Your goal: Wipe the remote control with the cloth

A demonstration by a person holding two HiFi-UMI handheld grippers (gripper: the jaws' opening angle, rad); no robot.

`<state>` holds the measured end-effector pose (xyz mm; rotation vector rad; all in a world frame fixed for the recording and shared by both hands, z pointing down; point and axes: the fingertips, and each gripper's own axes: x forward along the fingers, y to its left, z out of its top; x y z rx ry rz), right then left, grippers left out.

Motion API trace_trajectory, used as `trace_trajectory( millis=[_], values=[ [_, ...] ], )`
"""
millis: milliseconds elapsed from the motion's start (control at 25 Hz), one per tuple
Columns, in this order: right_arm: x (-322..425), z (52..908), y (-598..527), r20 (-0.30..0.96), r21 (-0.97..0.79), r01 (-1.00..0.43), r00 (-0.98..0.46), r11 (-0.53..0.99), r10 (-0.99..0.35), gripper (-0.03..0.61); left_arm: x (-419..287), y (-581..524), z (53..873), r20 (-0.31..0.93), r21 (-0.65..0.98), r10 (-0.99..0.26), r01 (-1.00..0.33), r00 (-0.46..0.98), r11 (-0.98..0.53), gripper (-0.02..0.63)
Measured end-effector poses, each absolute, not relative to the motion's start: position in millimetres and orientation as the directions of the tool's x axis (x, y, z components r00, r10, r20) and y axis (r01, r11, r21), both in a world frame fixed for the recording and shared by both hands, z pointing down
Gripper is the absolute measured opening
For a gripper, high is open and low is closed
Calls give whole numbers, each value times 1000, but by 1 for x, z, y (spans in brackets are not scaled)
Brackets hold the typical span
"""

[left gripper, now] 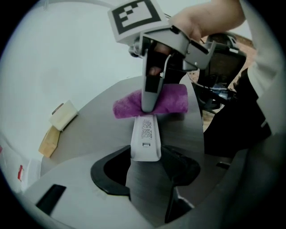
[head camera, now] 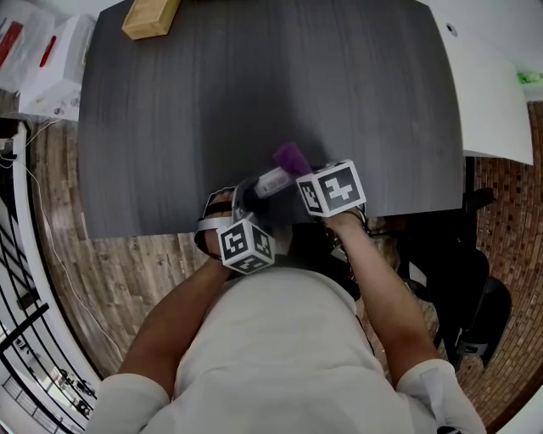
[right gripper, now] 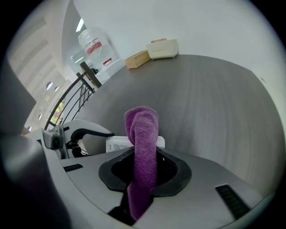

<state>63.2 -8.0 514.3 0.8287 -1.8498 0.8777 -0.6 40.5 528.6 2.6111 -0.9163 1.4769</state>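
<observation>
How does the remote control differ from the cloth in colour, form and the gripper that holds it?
The remote control is white; the cloth is purple. The remote control is a straight, flat bar; the cloth is soft and folded over. The left gripper grips the remote control; the right gripper pinches the cloth. Both are held, touching, over the near edge of the table.

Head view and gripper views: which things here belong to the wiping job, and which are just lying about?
In the job: white remote control, held in the left gripper; purple cloth, held in the right gripper.
Lying about: wooden block and cream block at the table's far edge; large water bottle beyond it.
</observation>
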Motion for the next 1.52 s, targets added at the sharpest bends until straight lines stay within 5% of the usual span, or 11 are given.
trace_trajectory(
  millis=[520,640,840,1520],
  values=[
    [108,512,-37,913,-58,-869,-245,491,-326,86,-2,36,536,818,30,-334,-616,468,-787,210],
    [73,491,-25,860,-76,-787,-362,613,-359,86,-1,36,535,805,181,-271,-653,528,-735,210],
    [7,491,26,853,-103,-544,-479,833,-207,86,-3,30,532,757,406,-205,-693,620,-596,210],
    [75,528,-30,914,-83,-698,-337,711,-224,86,-5,29,532,730,480,-171,-675,661,-560,207]
  ],
)
